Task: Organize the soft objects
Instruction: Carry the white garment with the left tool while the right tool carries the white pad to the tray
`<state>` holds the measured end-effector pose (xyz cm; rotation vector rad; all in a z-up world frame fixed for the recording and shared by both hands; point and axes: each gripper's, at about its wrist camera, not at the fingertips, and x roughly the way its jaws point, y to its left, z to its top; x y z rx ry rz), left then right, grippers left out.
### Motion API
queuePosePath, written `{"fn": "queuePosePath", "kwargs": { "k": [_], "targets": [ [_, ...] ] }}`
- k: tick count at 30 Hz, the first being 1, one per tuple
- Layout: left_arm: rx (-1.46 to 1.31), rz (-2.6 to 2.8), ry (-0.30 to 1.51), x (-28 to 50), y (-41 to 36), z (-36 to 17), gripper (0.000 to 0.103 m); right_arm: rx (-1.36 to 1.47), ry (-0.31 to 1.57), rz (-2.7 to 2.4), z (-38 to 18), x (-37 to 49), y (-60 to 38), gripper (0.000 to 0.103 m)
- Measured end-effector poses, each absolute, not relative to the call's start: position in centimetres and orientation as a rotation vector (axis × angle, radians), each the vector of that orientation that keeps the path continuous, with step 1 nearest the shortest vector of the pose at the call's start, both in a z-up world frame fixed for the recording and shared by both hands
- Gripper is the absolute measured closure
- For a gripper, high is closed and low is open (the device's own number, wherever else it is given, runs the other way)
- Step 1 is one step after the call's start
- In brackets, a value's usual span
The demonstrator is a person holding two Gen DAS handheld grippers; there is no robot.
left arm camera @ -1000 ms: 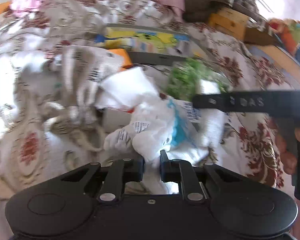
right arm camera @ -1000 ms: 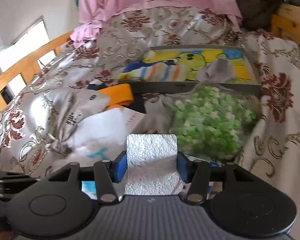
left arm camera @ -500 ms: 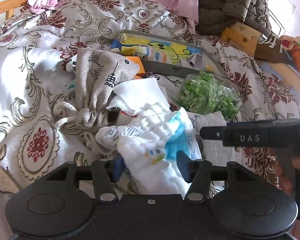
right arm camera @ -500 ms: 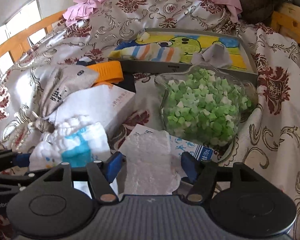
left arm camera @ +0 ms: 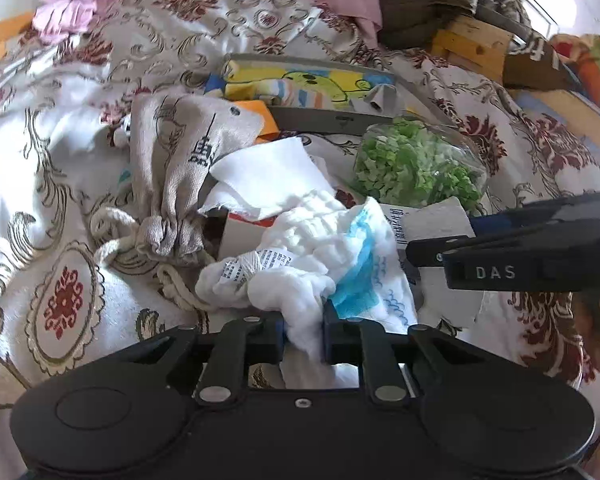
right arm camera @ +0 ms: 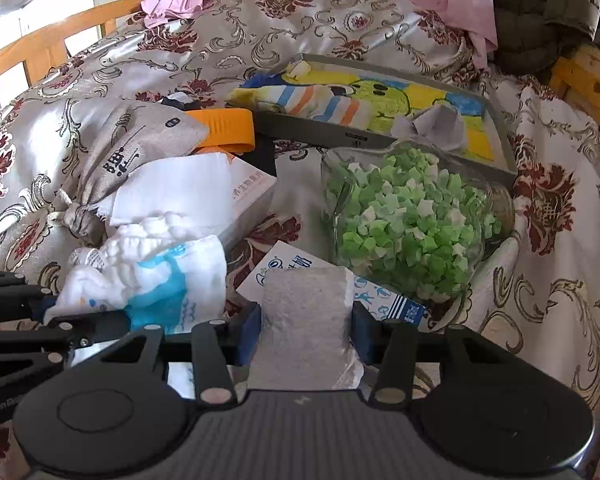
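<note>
1. The left claw (left arm camera: 303,334) is nearly pressed together, pinching a bunched corner of the white and blue cloth (left arm camera: 320,248); the rest of the cloth spills forward over the bedspread (left arm camera: 60,184) and partly onto the white box (right arm camera: 236,196).
2. The right claw (right arm camera: 305,330) is held moderately apart, its blue pads (right arm camera: 249,332) gripping both sides of a grey-white textured pad (right arm camera: 304,312). The pad's long axis runs along the fingers, away from the camera; its near end is hidden behind the claw body.
3. A printed card (right arm camera: 288,270) lies under the pad, mostly covered.
4. Left of the cloth rests a beige drawstring bag (left arm camera: 180,152), neck towards the camera.
5. Beyond stands a clear jar of green paper stars (right arm camera: 404,216), then a grey tray (right arm camera: 504,148) holding a striped sock (right arm camera: 324,106).
</note>
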<state>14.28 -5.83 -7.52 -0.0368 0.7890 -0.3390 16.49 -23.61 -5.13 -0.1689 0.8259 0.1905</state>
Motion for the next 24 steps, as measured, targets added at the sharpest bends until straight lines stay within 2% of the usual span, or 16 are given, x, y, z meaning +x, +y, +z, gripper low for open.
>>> {"fn": "queuePosePath", "kwargs": {
  "k": [6,17,24],
  "targets": [
    [0.004,-0.357,0.699,12.1,-5.9,-5.9,0.091,-0.185,0.724,0.189,-3.4,14.6,-23.3,0.053],
    [0.051,-0.357,0.56,7.2,-4.4,-1.9,0.092,-0.103,0.5,0.204,0.4,12.3,-24.3,0.053],
    [0.052,-0.346,0.479,7.8,-4.2,1.1,0.092,-0.023,0.389,0.201,2.2,12.3,-25.9,0.053]
  ]
}}
